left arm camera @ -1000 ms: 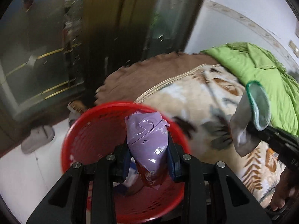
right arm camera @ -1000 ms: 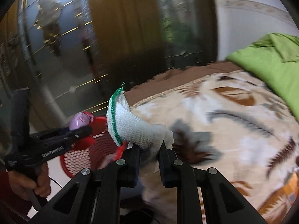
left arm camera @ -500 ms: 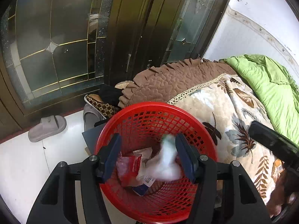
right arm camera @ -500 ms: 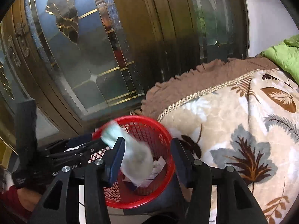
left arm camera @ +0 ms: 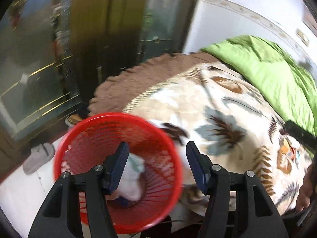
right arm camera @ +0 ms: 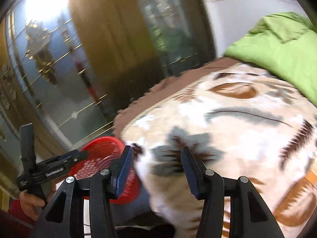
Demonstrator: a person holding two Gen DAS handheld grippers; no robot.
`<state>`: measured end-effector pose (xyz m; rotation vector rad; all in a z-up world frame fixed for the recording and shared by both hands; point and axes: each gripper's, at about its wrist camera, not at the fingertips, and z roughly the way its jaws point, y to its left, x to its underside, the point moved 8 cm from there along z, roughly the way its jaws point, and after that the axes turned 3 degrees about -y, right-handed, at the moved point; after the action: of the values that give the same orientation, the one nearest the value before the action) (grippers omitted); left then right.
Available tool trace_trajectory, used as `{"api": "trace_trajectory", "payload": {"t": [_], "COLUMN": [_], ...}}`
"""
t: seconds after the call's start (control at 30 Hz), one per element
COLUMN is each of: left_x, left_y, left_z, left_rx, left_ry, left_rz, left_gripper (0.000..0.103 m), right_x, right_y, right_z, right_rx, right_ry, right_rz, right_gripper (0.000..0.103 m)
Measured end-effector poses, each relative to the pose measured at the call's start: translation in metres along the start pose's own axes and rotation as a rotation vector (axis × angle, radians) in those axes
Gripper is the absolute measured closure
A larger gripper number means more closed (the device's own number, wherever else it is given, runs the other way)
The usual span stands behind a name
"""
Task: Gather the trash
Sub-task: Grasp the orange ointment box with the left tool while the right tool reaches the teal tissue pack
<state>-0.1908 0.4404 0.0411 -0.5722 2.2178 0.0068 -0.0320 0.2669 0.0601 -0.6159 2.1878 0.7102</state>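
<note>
A red mesh basket (left arm camera: 95,127) stands on the floor beside the bed. A white sock with green trim (left arm camera: 131,176) lies inside it on other trash. My left gripper (left arm camera: 157,162) is open and empty, above the basket's right rim. My right gripper (right arm camera: 155,165) is open and empty, over the leaf-patterned blanket (right arm camera: 227,130), with the basket (right arm camera: 103,154) to its lower left. The left gripper (right arm camera: 65,160) also shows in the right wrist view, above the basket. Both views are blurred.
A bed with a leaf-patterned blanket (left arm camera: 208,107), a brown quilt edge (left arm camera: 128,83) and a green cover (left arm camera: 273,73) fills the right. A wooden door with glass panels (left arm camera: 39,59) stands behind. A grey slipper (left arm camera: 37,157) lies on the white floor.
Both grippers opened and dropped the purple wrapper and the white sock into the red basket. Both then swung right, toward the bed.
</note>
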Motion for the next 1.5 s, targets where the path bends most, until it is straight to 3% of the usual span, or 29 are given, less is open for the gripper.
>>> {"api": "trace_trajectory", "payload": {"t": [0.2, 0.4, 0.47, 0.57, 0.67, 0.83, 0.97, 1.07, 1.23, 1.33, 1.5], "left_x": [-0.019, -0.021, -0.015, -0.002, 0.014, 0.042, 0.050, 0.051, 0.047, 0.057, 0.092], "left_y": [-0.094, -0.205, -0.236, -0.283, -0.328, -0.397, -0.443, -0.468, -0.494, -0.508, -0.510], "left_z": [-0.002, 0.003, 0.007, 0.016, 0.025, 0.060, 0.088, 0.116, 0.159, 0.168, 0.141], "left_rx": [0.100, 0.240, 0.276, 0.334, 0.395, 0.503, 0.596, 0.608, 0.632, 0.698, 0.759], "left_ry": [-0.030, -0.022, -0.013, 0.023, 0.068, 0.196, 0.247, 0.267, 0.328, 0.387, 0.362], "left_rz": [0.171, 0.353, 0.397, 0.464, 0.528, 0.626, 0.683, 0.707, 0.632, 0.611, 0.793], "left_gripper": [0.044, 0.044, 0.044, 0.044, 0.044, 0.044, 0.044, 0.044, 0.044, 0.044, 0.039], "right_x": [-0.007, -0.004, 0.009, 0.031, 0.052, 0.086, 0.109, 0.112, 0.114, 0.118, 0.120], "right_y": [-0.097, -0.211, -0.255, -0.302, -0.340, -0.393, -0.414, -0.414, -0.420, -0.431, -0.443], "right_z": [-0.062, -0.132, -0.154, -0.175, -0.197, -0.235, -0.244, -0.246, -0.252, -0.252, -0.247], "right_rx": [0.130, 0.337, 0.445, 0.550, 0.598, 0.734, 0.723, 0.716, 0.741, 0.745, 0.729], "right_ry": [-0.124, -0.259, -0.286, -0.273, -0.276, -0.290, -0.305, -0.312, -0.331, -0.329, -0.312], "right_rz": [0.165, 0.357, 0.423, 0.534, 0.684, 0.876, 1.021, 1.043, 1.051, 1.072, 1.077], "right_gripper": [0.049, 0.049, 0.049, 0.049, 0.049, 0.049, 0.048, 0.049, 0.049, 0.049, 0.049]}}
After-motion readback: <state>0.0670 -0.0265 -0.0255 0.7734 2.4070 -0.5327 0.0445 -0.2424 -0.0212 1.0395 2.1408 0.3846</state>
